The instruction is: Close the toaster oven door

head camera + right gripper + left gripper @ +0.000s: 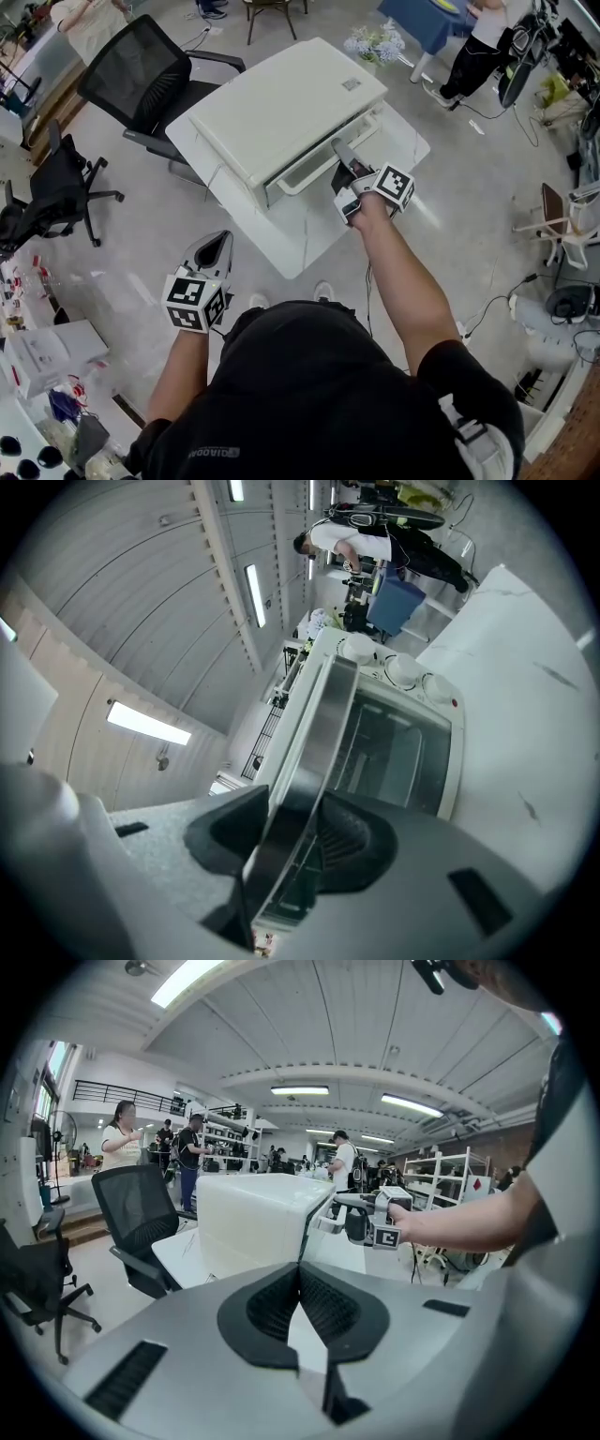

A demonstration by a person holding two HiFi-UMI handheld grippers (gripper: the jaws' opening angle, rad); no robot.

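Brushed metal runs between the jaws of your right gripper [295,808]: it is the long handle bar [317,726] at the free edge of the toaster oven door [319,167], and the 2 ribbed black pads are clamped on it, 1 on each side. The door stands partly open, its top edge tilted out from the front of the toaster oven [281,103] towards you, so the thing you hold lies straight ahead of your outstretched right arm. The oven is a boxy, cream-white appliance with a smooth flat top and rounded corners, and it sits on a white table [309,242] whose top shows faint grey veins like marble. Through the gap you can see the dark cavity behind the door's glass pane [394,747], framed in white. Beside the opening, 3 round white knobs [401,670] sit in a row, with a small red dot [454,703] at the end of it. Your left gripper [220,246] hangs low by your body, well apart from the table, its grey shells matte and its black pads brought together at the tips with nothing between them. A black mesh office chair [141,70] stands beyond the table's far corner.
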